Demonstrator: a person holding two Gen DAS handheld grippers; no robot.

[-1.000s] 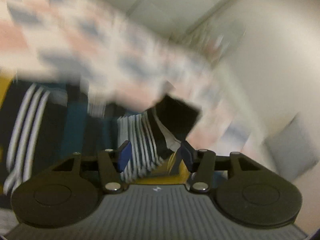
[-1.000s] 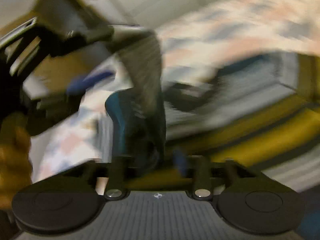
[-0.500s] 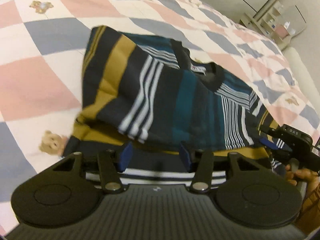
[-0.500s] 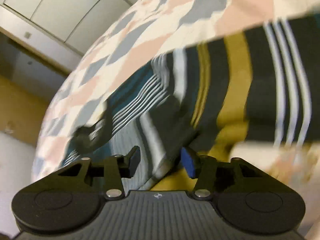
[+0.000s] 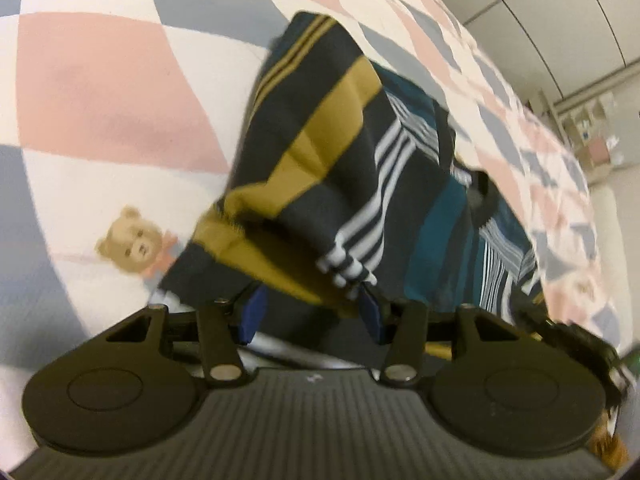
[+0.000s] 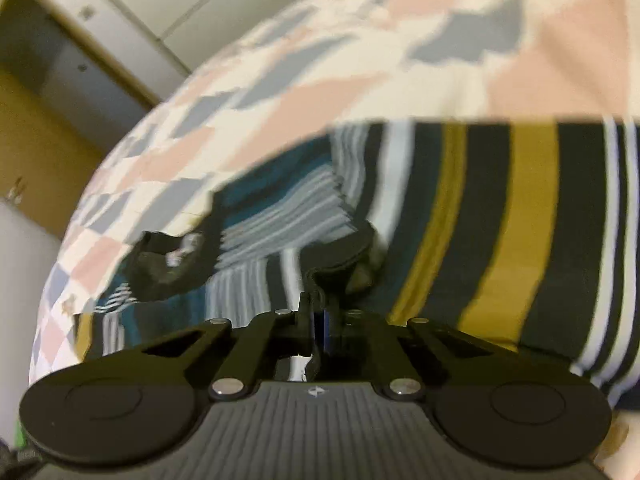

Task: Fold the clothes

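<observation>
Bedspread (image 5: 104, 92) in pink, grey and white diamonds fills the left of the left wrist view, a printed teddy bear (image 5: 136, 246) at middle left. Right of it, running from upper centre to lower right, lies the striped shirt (image 5: 360, 184) — navy, mustard, teal and white bands — with one layer already laid over another. Half a second ago the same camera looked at the shirt from farther off; now its near edge reaches down to the left gripper (image 5: 310, 314), low in the frame. Those jaws stand partly apart with the folded hem between the blue pads; whether the pads actually press the cloth I cannot tell.

In the right wrist view the bedspread takes the upper half and the shirt crosses the middle, its dark collar (image 6: 168, 260) at centre left and broad mustard stripes at right. The right gripper (image 6: 318, 320), bottom centre, has changed most — its jaws stood well apart half a second ago and are now shut together at the shirt's near edge, apparently pinching a thin layer of fabric.

By my reading the right side has taken its grip for the next fold, while the left is not yet firmly closed
</observation>
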